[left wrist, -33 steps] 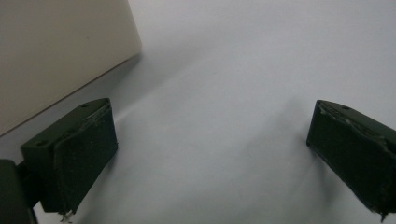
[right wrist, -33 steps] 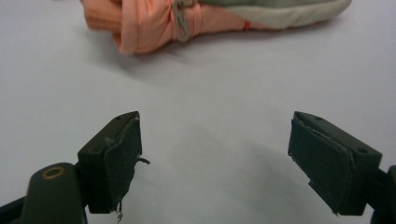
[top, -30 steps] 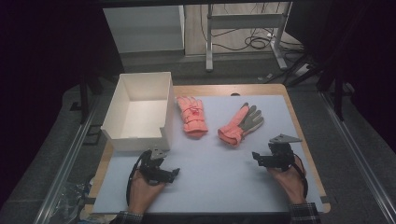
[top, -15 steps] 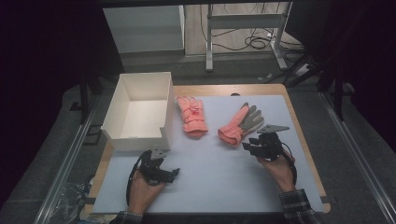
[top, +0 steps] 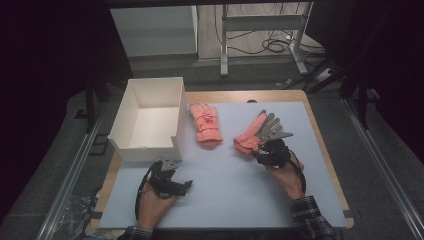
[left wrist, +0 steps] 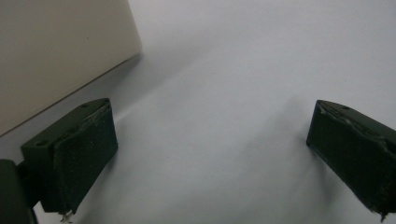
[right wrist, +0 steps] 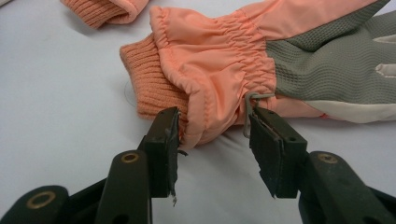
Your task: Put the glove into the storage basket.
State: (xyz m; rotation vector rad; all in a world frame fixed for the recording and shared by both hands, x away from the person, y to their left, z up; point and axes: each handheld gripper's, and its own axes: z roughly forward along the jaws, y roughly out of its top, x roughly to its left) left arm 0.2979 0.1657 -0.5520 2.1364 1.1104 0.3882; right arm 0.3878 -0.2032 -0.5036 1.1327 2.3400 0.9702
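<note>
We find no readable writing or brand mark anywhere; the left glove point(top: 205, 123) carries a small dark patch on its back, too small to make out.

On the pale sheet covering the table point(top: 320, 129) lie two salmon-pink gloves. The left glove rests back-up just beside the open white box point(top: 148, 120), fingers pointing away from us. The right glove point(top: 260, 132) lies palm-up, its grey palm and fingers pointing away to the right and its ribbed cuff toward us.

Compared with a second ago, the right gripper point(top: 260, 150) has travelled forward and leftward from the table's right near corner up to that glove. In the right gripper view, the right gripper point(right wrist: 214, 140) has its jaws parted on either side of the gathered wrist of the right glove point(right wrist: 224, 70): the left jaw touches the fabric beside the ribbed cuff, the right jaw sits at a small grey loop on the glove's edge. They bracket the wrist without squeezing it, so we call the tongs open. The person's right hand point(top: 287, 175) shows a plaid sleeve behind it.

The left gripper point(top: 182, 187) has stayed where it was, near the box's front corner, low over the sheet in the person's left hand point(top: 152, 207). In the left gripper view, the left gripper point(left wrist: 210, 154) has its jaws spread wide over bare sheet, with the box point(left wrist: 56, 51) wall at upper left.
</note>
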